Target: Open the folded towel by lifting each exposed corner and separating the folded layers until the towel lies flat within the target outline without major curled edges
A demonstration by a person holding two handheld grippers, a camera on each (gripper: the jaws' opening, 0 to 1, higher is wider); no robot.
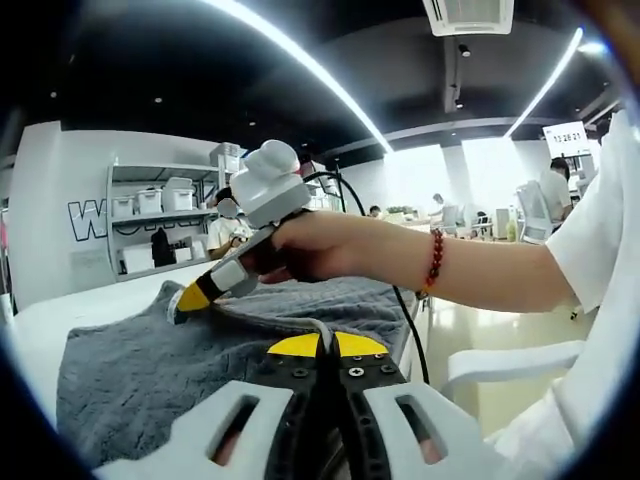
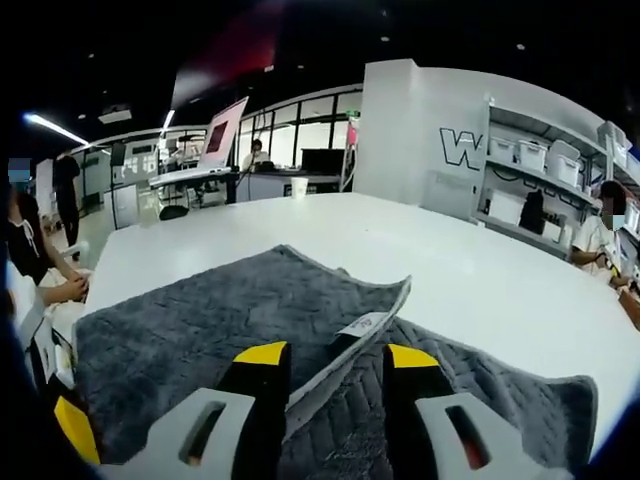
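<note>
We've got the grey plush textured towel [image 2: 190, 330] spread over the wide white bench [image 2: 330, 245], w/ one layer folded up toward us. It looks soft, limp, light but a bit thick; we judge it'll drape and sag, not slip, so best taken at a corner or hem edge w/ a firm pinch, not mid-cloth.

In the right gripper view, the raised towel hem runs up between the right gripper [image 2: 327, 358] jaws, which stand apart w/ yellow tips either side; a small white care label [image 2: 362, 324] sits on that edge. Not clamped yet, as far as we can tell.

In the left gripper view, the left gripper [image 1: 325, 346] jaws are closed together on a towel fold. The right gripper comes in from the right, held by a person's hand [image 1: 320, 245], its yellow tip at the far towel edge.

Around: white shelving w/ storage bins [image 2: 545, 175] and people at desks, well apart. Nothing on the bench blocks the unfold; the black cable [image 1: 405, 310] behind the arm could snag.
</note>
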